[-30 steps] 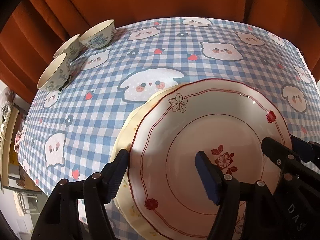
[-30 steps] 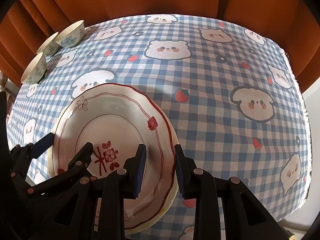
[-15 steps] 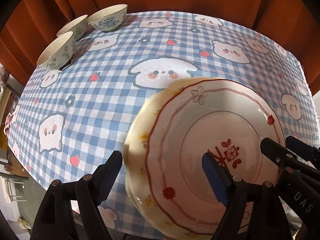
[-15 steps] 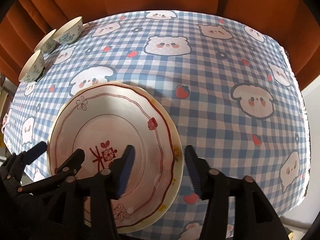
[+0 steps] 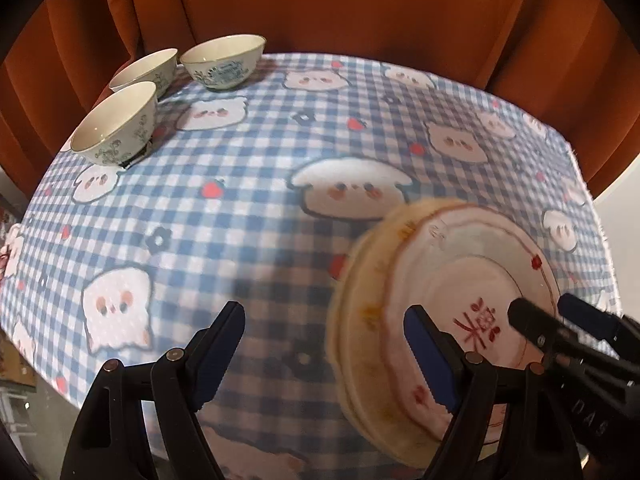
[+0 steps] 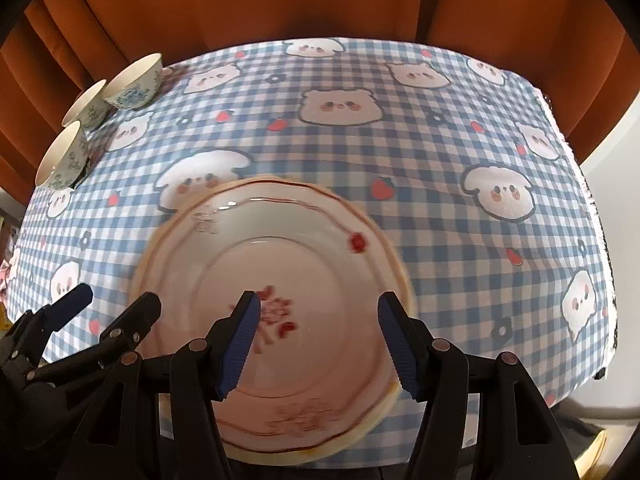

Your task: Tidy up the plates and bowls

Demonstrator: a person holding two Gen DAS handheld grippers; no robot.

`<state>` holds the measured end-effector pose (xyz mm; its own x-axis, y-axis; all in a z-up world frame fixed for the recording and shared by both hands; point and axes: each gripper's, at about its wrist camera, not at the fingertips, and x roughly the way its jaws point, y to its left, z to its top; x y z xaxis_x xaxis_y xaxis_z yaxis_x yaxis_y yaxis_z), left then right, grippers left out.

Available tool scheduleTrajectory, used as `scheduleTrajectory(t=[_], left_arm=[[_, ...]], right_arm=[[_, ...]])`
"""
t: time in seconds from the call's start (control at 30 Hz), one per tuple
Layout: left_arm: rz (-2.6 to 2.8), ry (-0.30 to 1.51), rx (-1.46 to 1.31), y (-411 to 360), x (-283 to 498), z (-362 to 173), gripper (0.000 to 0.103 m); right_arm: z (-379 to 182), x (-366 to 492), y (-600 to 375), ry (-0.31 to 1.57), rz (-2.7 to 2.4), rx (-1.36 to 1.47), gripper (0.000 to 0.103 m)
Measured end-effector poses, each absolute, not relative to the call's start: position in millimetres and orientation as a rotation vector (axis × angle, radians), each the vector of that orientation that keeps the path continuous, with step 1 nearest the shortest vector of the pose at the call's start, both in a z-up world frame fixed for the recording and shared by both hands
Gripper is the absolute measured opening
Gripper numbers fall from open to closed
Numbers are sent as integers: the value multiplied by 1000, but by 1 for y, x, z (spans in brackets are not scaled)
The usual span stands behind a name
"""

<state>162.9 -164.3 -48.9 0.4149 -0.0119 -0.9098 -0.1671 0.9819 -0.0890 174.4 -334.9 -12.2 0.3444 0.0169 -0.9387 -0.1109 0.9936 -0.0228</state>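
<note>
**Fingers spread above stacked plates**

Fingers first: the left gripper (image 5: 324,344) stands wide apart and grips nothing, its left pad over bare cloth and its right pad over the near plate rim. The right gripper (image 6: 320,340) is opening, its blue pads hanging over the red-patterned plate (image 6: 280,280) without pressing on it (nothing is pinched between them).

That plate lies on a cream plate (image 5: 360,300) whose yellowish rim shows along the left side. The stack sits near the front edge of the worktop (image 6: 440,160), which is covered in a blue-and-white checked cloth printed with cartoon animals, strawberries and small flowers.

Three bowls (image 5: 116,128) with blue-green floral outsides stand upright close together at the far left corner, well apart from the plates. Rust-orange curtains (image 6: 280,0) hang behind the worktop; a pale wall shows at the right.

Motion blur smears both plates, so their painted motifs are hard to read. Gripper bodies cover the stack's near edge.
</note>
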Motion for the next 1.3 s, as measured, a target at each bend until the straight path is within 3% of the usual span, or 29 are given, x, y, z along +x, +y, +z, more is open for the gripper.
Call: scheduleTrajectory(t=[0.7, 1.3], left_arm=[[7, 1038, -171, 34, 169, -11, 82], [132, 1019, -163, 145, 247, -13, 75]], right_arm=[[10, 159, -141, 1021, -19, -6, 65], [2, 260, -26, 1014, 71, -29, 65]])
